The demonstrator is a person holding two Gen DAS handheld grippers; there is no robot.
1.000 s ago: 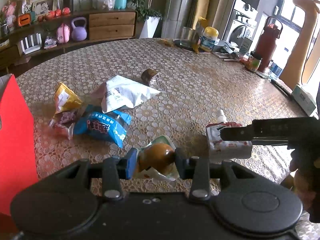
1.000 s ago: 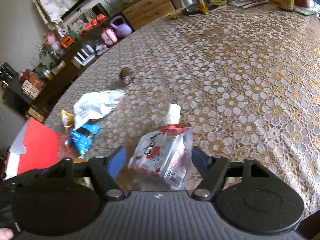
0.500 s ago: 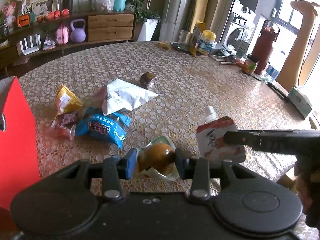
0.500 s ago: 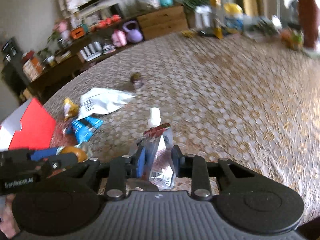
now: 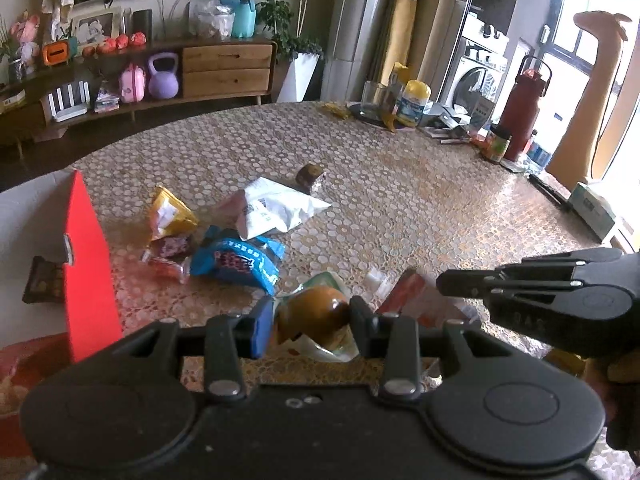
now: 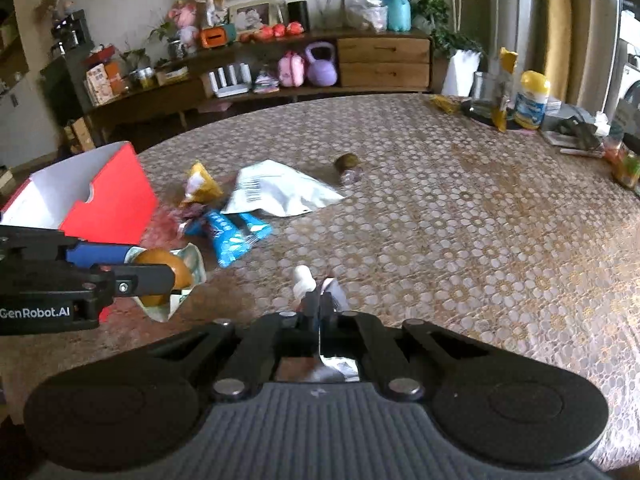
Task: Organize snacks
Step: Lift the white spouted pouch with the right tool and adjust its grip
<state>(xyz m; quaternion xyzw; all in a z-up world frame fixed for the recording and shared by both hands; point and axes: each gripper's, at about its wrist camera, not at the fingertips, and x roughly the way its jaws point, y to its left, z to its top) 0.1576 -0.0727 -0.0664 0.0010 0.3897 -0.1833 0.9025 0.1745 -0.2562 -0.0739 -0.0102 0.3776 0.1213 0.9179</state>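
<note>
My left gripper [image 5: 312, 316] is shut on a brown bun [image 5: 316, 312] in a clear and green wrapper, held just above the table. In the right wrist view the left gripper [image 6: 160, 276] and the bun [image 6: 156, 258] show at the left. My right gripper [image 6: 318, 304] is shut on a red-and-white spouted pouch [image 6: 301, 280], turned edge-on with its white cap forward. From the left wrist, the right gripper [image 5: 444, 284] comes in from the right with the blurred pouch [image 5: 412, 300]. A red box [image 5: 88, 260] [image 6: 116, 208] stands open at the left.
A blue packet [image 5: 236, 262], a white bag [image 5: 276, 208], a yellow packet [image 5: 170, 216], a dark red packet [image 5: 168, 256] and a small brown wrapped snack [image 5: 308, 174] lie mid-table. A red flask [image 5: 524, 112], jars and a tissue box [image 5: 592, 208] line the far right edge.
The right gripper closed on the pouch, rolled it edge-on and lifted it off the table. The left gripper rose a little with the bun still in it.
</note>
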